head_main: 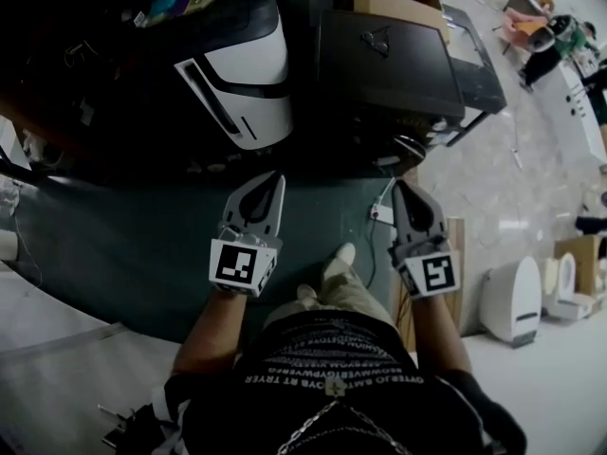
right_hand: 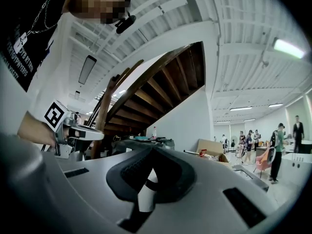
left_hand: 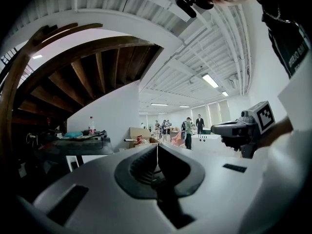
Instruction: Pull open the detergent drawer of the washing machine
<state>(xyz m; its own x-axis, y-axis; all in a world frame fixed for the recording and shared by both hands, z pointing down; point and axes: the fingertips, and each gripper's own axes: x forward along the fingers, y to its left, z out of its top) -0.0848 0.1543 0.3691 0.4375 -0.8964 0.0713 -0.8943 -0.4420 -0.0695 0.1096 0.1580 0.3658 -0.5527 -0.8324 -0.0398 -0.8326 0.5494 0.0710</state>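
- Left gripper: jaws closed, nothing between them. It is held level in front of the person and points toward the machines.
- Right gripper: jaws likewise pressed together and empty. It is level, beside the left one but well apart from it.
- Washing machine: I take the white body with black trim beyond the left gripper to be it. Neither gripper touches it, and there is open floor between them.
- Detergent drawer: not identified. A dark strip runs along the white face. I cannot tell whether that is the drawer front or only trim.
- Risk 1: wrong target. A black appliance with a cardboard box on top stands just beside the white one. The area is dim, so the approach could end at the wrong front or the wrong panel.
- Risk 2: no hold. Closed jaws would only bump the drawer face. They need to open before contact, or the tips will skid along the panel.
- Risk 3: slip on the pull. A shallow bite on the drawer lip would probably let go partway, and the hand would then jerk back.
- Risk 4: underfoot. A white power strip and its cable lie on the floor just under the right gripper, near the person's shoe. A step forward could snag the cable.
- Risk 5: an off-axis pull. Pulling at a slant to the drawer's travel may jam it in its guide.
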